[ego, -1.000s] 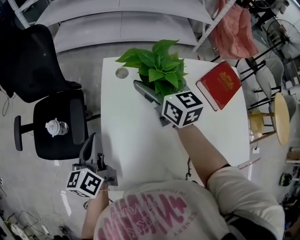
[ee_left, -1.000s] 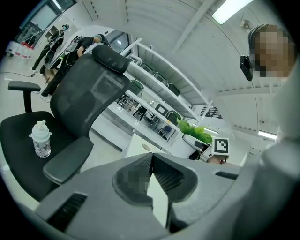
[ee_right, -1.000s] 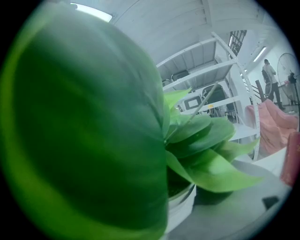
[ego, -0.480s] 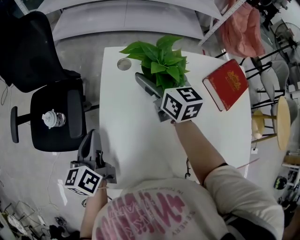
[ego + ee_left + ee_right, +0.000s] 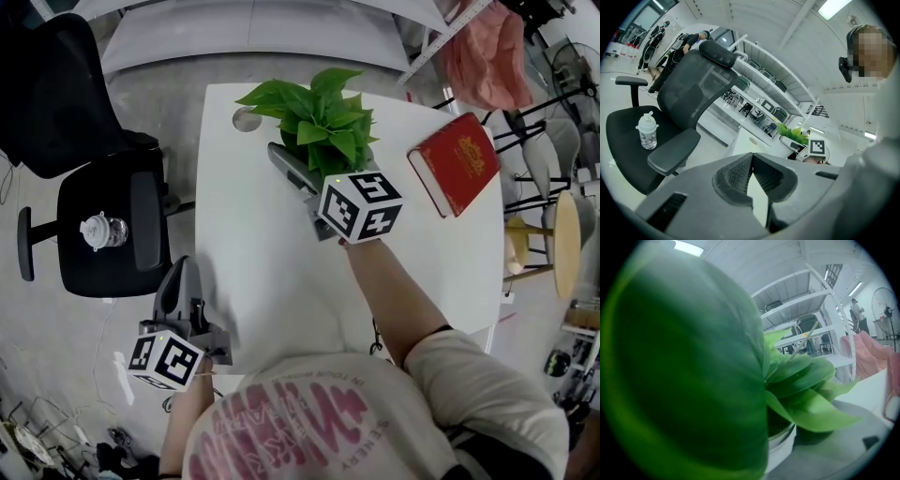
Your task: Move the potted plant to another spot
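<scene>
Table (image 5: 234, 244), white, holds the potted plant (image 5: 319, 122) at its far edge: probably light, top-heavy, leaves soft, so grip the stiff pot (image 5: 783, 446). Right gripper (image 5: 305, 159) straddles it; a leaf (image 5: 679, 362) hides any contact. Left gripper (image 5: 751, 157), off the table's near-left corner, is closed, empty.

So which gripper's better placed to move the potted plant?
Right. The right gripper is at the potted plant, pot at its jaws; the left gripper hangs shut off the table edge, near the chair.

No text can be read. Pink lettering runs across the person's shirt (image 5: 292, 424) and gold print marks the red book (image 5: 454, 163), both too blurred to make out.
</scene>
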